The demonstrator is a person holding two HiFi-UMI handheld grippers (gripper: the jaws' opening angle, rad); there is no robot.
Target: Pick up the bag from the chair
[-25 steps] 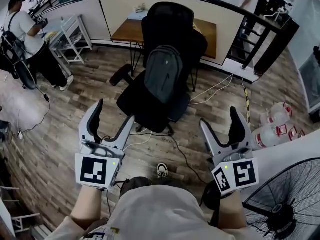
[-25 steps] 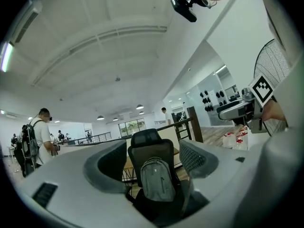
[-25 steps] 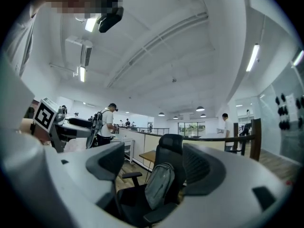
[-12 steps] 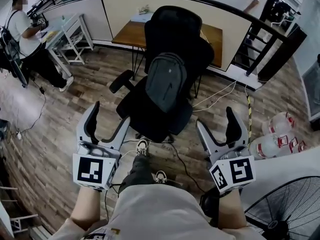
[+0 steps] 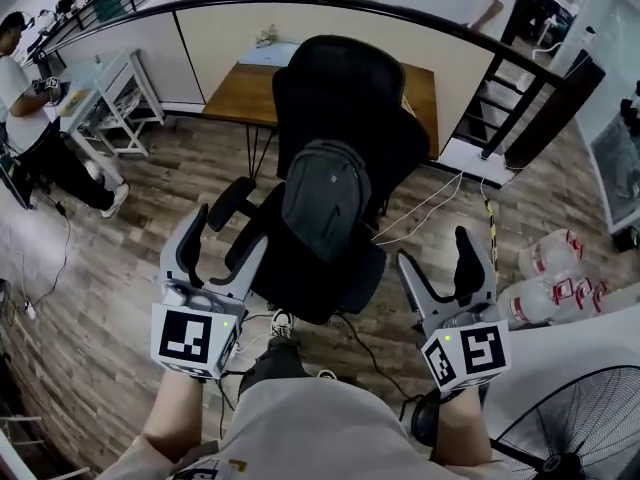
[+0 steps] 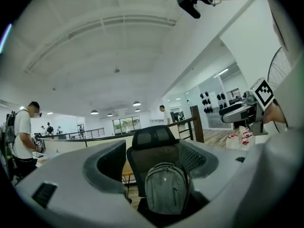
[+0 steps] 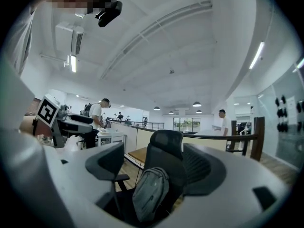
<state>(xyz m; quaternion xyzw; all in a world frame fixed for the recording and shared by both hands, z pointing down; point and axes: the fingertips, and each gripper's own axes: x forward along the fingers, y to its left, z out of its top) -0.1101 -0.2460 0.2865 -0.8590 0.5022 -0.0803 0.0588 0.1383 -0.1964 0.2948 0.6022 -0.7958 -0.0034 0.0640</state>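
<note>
Your left gripper (image 5: pixel 228 235) is at the front-left of the chair (image 5: pixel 338 80), just short of the seat, jaws wide apart, gripping nothing. The grey bag (image 5: pixel 322 200) stands upright on the chair's seat, leaning on its backrest, untouched. Your right gripper (image 5: pixel 437 251) is off the chair's front-right, clear of it, jaws also spread wide, empty.

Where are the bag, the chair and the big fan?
bag (image 5: pixel 322 200): head view, the middle of its grey front.
chair (image 5: pixel 338 83): head view, the upper backrest above the bag.
fan (image 5: pixel 585 423): head view, the wire grille at bottom right.
</note>
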